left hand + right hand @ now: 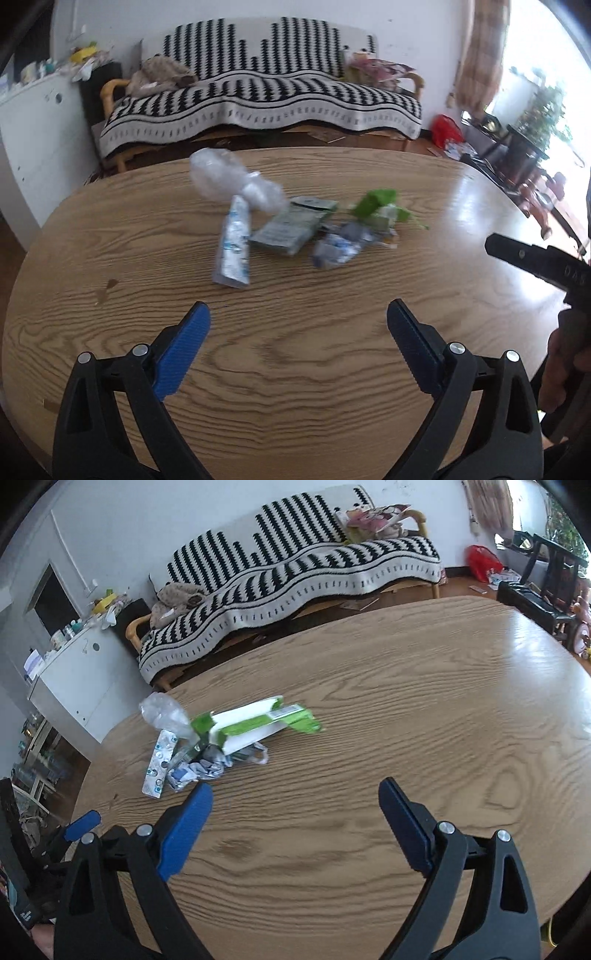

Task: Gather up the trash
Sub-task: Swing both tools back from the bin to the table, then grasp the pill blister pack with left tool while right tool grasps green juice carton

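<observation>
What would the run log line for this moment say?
left hand-held gripper: open, empty | right hand-held gripper: open, empty | crumpled clear plastic bag, silver blister pack, green-and-white carton: on wooden table

My left gripper point(298, 314) has two black plastic arms, each tipped with a ribbed blue pad and pinned by round silver rivets, two to a side. My right gripper point(295, 792) is built the same: black triangular frames with cut-out windows, blue pads, silver rivets. From the left view, the right tool's black body carries faint embossed lettering.
</observation>
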Available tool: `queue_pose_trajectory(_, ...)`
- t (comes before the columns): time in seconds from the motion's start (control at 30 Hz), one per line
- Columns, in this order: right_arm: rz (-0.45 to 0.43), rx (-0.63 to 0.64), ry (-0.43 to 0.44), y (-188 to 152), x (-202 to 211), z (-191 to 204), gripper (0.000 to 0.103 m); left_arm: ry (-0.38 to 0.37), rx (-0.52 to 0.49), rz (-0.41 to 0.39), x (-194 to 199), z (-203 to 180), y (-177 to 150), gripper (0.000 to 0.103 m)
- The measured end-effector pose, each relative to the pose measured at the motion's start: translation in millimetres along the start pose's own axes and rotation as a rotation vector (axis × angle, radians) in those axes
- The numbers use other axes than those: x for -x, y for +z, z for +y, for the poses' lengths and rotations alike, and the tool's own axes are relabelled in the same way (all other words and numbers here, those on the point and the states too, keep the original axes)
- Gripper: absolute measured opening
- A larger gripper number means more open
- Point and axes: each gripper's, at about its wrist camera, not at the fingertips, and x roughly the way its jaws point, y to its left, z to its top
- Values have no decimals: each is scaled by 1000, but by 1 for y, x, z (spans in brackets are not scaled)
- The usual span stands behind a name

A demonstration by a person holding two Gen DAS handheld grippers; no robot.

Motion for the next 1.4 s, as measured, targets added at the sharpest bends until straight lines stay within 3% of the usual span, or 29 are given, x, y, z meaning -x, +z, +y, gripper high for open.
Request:
queue_pose_trajectory(0.37, 16, 28, 1, 2, -18, 16, 88, 42, 15, -26, -18, 27, 11, 93)
queue_pose_trajectory(0.63, 6, -101, 47, 32, -27, 5, 89, 93, 74, 6, -46, 46, 18, 93)
queue_pose_trajectory(0.73, 46, -161, 62, 41, -42, 2, 89, 88, 93, 45, -64, 46, 20, 93)
queue_pose_trajectory(0.87, 119, -294, 159, 46, -71, -3, 89, 125, 60, 30, -73, 46, 27, 93)
queue_pose_trajectory(1.0, 174, -400, 207, 49, -95, -3, 89, 103, 87, 62, -87, 54, 26, 93)
queue_pose_trajectory(1.1, 206, -434, 241, 52, -108, 1, 89, 152, 50, 71, -97, 54, 24, 93)
queue_pose_trajectory(1.23, 222, -420, 221, 54, -119, 8, 88, 148, 80, 84, -105, 63, 24, 93)
queue_pose_trajectory(1.33, 245, -413, 222, 51, -130, 14, 73, 143, 102, 85, -110, 68, 27, 84)
queue_pose_trajectory(1.4, 248, -392, 218, 50, -132, 18, 54, 121, 121, 96, -113, 71, 28, 67)
